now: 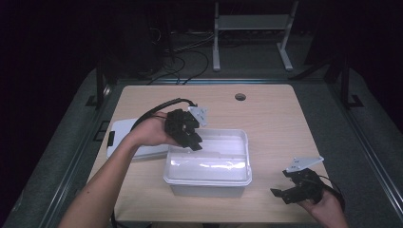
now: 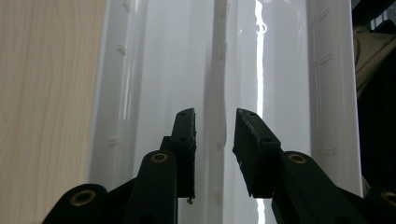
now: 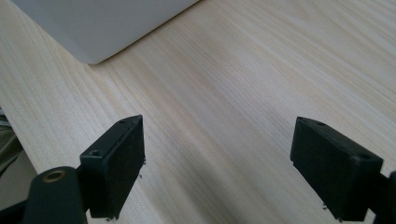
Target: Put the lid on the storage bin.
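Observation:
A white plastic bin (image 1: 209, 189) stands in the middle of the wooden table (image 1: 271, 118). My left gripper (image 1: 192, 141) hangs over the bin's back left corner and points down into it. In the left gripper view its jaws (image 2: 215, 116) stand a small gap apart over the bin's glossy white inside (image 2: 154, 70), with nothing between them. My right gripper (image 1: 281, 193) rests low at the table's front right, to the right of the bin. Its jaws (image 3: 219, 140) are wide open over bare wood, and a corner of the bin (image 3: 102, 23) lies beyond them.
A white lid (image 1: 121, 130) lies flat on the table to the left of the bin, partly under my left hand. A round cable hole (image 1: 240, 97) sits near the table's back edge. A metal stand (image 1: 252, 28) and cables are on the floor behind.

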`<action>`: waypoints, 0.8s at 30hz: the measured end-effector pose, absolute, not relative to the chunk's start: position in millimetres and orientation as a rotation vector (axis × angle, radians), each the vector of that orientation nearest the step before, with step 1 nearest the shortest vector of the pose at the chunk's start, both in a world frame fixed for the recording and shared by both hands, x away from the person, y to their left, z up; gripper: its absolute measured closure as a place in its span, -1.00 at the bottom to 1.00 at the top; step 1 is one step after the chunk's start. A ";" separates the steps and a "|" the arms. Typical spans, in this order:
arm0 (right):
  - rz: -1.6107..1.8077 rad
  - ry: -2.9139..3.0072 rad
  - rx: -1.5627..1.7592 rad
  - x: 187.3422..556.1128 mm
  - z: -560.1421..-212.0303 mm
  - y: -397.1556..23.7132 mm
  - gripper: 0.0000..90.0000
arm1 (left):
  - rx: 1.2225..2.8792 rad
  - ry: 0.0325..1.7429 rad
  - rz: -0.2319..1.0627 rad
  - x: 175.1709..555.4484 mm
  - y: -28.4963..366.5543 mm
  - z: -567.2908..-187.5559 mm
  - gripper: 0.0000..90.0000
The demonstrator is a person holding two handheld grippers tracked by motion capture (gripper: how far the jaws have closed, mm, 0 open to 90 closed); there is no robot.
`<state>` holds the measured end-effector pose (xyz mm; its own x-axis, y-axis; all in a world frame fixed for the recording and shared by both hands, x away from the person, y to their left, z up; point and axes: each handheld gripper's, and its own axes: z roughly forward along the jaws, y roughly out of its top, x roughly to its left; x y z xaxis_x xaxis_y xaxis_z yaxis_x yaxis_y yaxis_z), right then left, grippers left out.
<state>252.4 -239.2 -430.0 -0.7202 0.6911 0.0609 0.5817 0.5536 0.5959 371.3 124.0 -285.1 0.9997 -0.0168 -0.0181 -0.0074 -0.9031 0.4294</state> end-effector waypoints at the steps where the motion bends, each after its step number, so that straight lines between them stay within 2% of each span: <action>1: 0.901 2.605 1.079 252.3 -430.1 -239.0 -0.62 | 2.698 -0.009 -0.017 371.9 128.3 -284.0 0.50; 13: 0.890 2.608 1.092 252.2 -431.8 -238.7 -0.63 | 2.680 0.054 0.079 375.6 167.7 -275.7 0.41; 24: 0.878 2.616 1.093 253.1 -433.7 -236.4 -0.63 | 2.630 0.157 0.093 381.8 208.6 -283.7 0.35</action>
<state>253.1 -236.4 -433.7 -0.7158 0.6953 0.0642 0.5934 0.5572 0.5809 381.8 208.6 -283.7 0.9910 0.1283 0.0375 0.0940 -0.8684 0.4869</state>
